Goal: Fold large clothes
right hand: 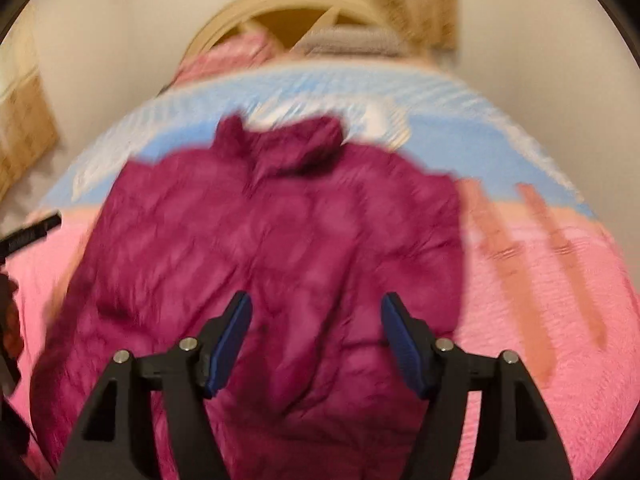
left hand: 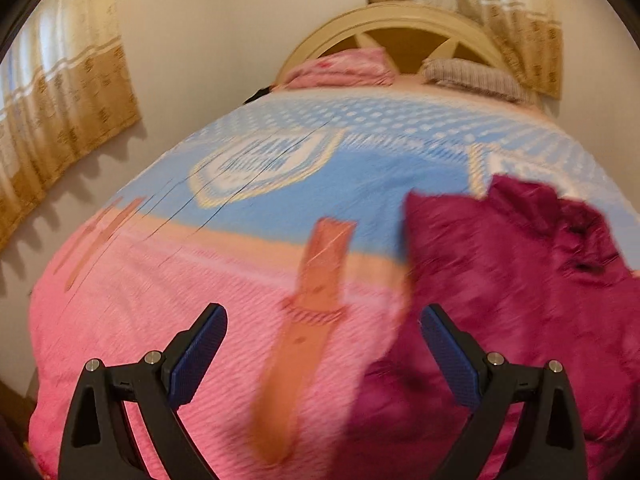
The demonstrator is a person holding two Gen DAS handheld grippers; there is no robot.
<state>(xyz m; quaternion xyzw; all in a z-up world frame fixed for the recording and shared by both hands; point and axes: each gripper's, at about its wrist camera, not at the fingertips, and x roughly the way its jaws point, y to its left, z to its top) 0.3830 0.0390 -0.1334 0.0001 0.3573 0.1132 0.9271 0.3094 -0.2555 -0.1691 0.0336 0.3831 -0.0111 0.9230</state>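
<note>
A large magenta padded jacket [right hand: 280, 232] lies spread on the bed, collar toward the headboard. In the left wrist view the jacket [left hand: 520, 280] fills the right side. My left gripper [left hand: 322, 316] is open and empty, above the pink bedspread just left of the jacket's edge. My right gripper [right hand: 316, 304] is open and empty, held over the jacket's lower middle. Both views are motion-blurred.
The bedspread [left hand: 160, 300] is pink near me and blue farther away. Pink pillows [left hand: 340, 66] and a grey pillow [left hand: 476, 76] lie against the cream headboard [left hand: 400, 20]. Curtains [left hand: 60, 100] hang on the left wall. A dark object [right hand: 30, 232] shows at the left edge.
</note>
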